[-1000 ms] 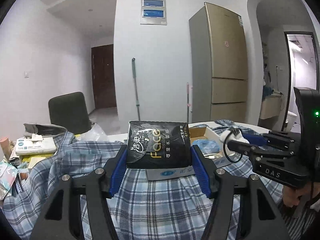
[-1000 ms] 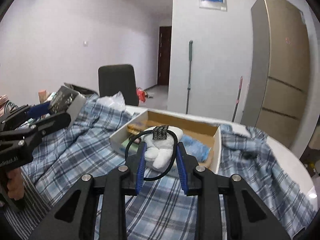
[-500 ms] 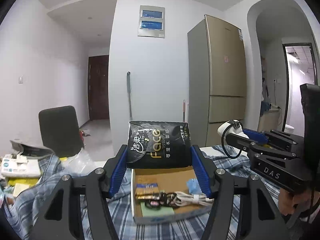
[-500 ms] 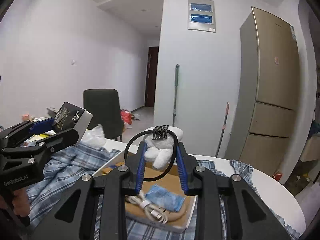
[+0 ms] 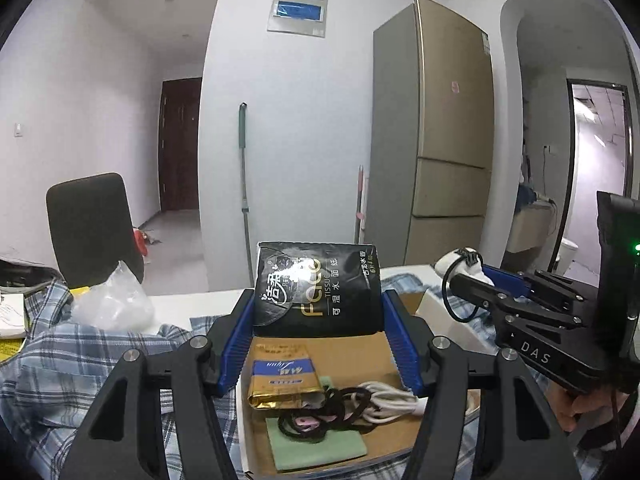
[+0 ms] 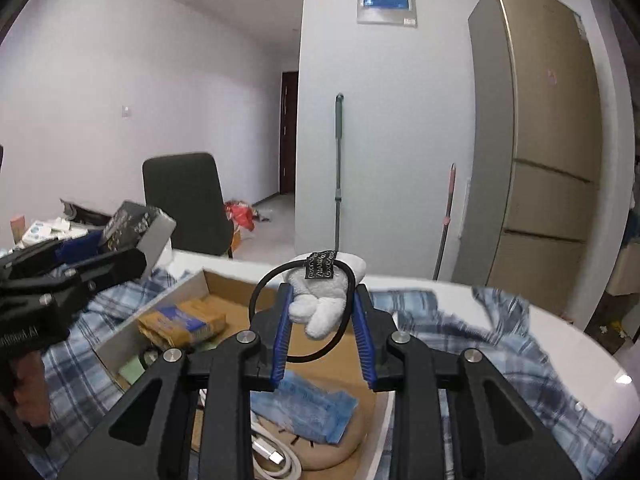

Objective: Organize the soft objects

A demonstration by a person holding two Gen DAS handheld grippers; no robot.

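My left gripper [image 5: 318, 312] is shut on a black tissue pack [image 5: 316, 290] and holds it above the far end of an open cardboard box [image 5: 352, 354]. It also shows at the left of the right wrist view [image 6: 120, 236]. My right gripper [image 6: 320, 312] is shut on a white plush toy with a black hair band [image 6: 320, 300] and holds it over the same box [image 6: 224, 304]. It shows at the right of the left wrist view [image 5: 460, 270].
The box holds a gold packet [image 5: 282, 380], a white cable [image 5: 384, 398], black hair ties [image 5: 316, 412], a green card [image 5: 320, 446] and a blue pouch [image 6: 308, 408]. A plaid cloth [image 5: 60, 368] covers the table. A clear bag [image 5: 110, 300], a chair [image 5: 94, 226] and a fridge [image 5: 448, 140] stand beyond.
Both grippers have moved forward over the open box with their objects still held. The box contents now lie right under the fingers.
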